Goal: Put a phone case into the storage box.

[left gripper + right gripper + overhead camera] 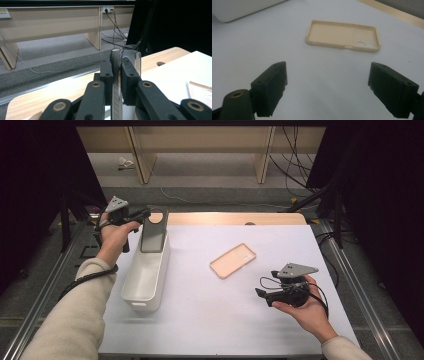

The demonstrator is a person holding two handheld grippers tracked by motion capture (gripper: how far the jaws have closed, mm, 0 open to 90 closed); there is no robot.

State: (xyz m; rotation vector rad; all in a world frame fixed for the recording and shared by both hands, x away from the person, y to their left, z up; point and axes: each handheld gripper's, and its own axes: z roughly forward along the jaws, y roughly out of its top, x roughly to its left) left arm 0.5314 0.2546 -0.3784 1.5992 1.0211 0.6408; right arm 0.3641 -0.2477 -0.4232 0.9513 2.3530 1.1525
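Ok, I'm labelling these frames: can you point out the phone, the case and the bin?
phone (pixel 152 236), high view, middle of its dark back, held upright over the bin.
case (pixel 337 33), right gripper view, its inner floor.
bin (pixel 161 285), high view, its right wall.

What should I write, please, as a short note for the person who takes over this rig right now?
Left tongs: shut on the phone, held upright over the far end of the white bin.
Right tongs: open, nothing between them, low over the white mat, pointing at the beige phone case.
The case lies open side up, apart from the bin.
Done: phone lifted.
Left, probably: bring phone and case together; the case is not yet gripped.
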